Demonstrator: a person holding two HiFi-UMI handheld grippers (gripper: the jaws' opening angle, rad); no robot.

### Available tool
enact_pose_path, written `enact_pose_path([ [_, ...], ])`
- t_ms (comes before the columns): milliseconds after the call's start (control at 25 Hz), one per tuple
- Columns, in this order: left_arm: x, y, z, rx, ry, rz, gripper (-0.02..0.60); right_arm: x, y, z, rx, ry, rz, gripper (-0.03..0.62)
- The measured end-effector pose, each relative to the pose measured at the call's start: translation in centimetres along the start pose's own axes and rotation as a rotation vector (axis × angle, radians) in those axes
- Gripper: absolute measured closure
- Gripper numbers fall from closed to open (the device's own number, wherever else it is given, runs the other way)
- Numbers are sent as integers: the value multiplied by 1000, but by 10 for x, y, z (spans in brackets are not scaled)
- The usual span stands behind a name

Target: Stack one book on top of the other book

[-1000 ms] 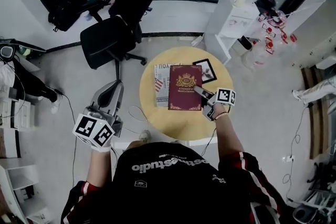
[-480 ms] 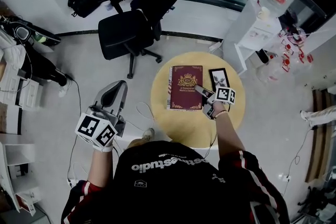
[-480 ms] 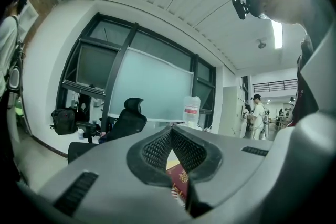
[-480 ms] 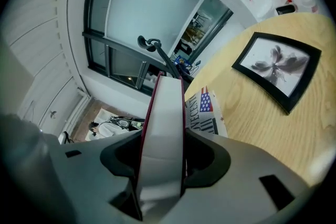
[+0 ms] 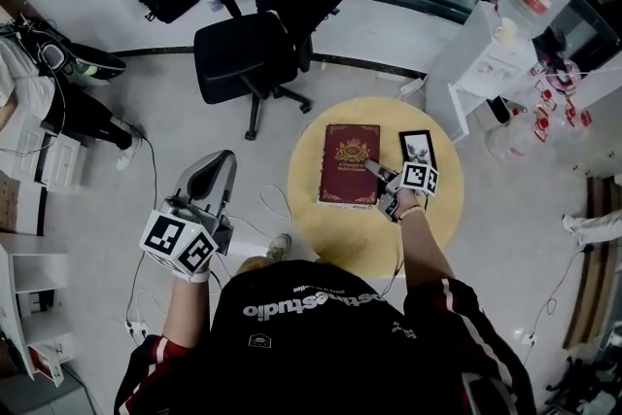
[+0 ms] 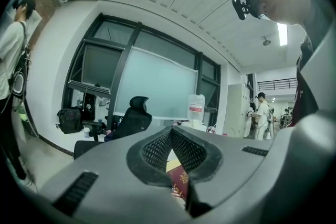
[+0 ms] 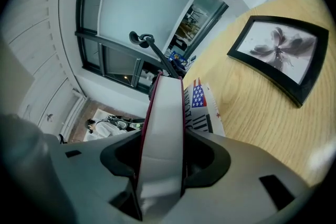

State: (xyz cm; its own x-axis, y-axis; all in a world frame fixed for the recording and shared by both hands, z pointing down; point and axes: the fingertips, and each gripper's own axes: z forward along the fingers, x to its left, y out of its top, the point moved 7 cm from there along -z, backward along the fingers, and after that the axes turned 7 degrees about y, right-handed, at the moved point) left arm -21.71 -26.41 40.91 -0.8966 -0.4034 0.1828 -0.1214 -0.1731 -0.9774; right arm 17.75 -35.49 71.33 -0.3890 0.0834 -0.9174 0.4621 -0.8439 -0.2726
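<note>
One red book (image 5: 351,164), long axis 12-to-6, pinched at its 4 o'clock edge by right gripper (image 5: 377,174), hangs over flag book (image 7: 202,107). Left gripper (image 5: 214,165), jaws pressed together, well apart at 8 o'clock.

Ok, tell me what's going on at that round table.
A person is working with tongs in each hand. The right tongs are clamped on the edge of the red book, which lies over a flag-printed book on the round wooden table, hiding it from overhead. The left tongs are shut and empty, held off to the side of the table. A framed picture lies beside the books.
</note>
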Motion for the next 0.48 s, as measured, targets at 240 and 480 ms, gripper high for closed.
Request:
enact_pose_path([
  [240, 2, -2, 2, 10, -1, 0, 566, -4, 1, 3, 32, -34, -39, 339],
  [480, 5, -2, 6, 15, -20, 0, 566, -7, 3, 3, 41, -147, -151, 322],
])
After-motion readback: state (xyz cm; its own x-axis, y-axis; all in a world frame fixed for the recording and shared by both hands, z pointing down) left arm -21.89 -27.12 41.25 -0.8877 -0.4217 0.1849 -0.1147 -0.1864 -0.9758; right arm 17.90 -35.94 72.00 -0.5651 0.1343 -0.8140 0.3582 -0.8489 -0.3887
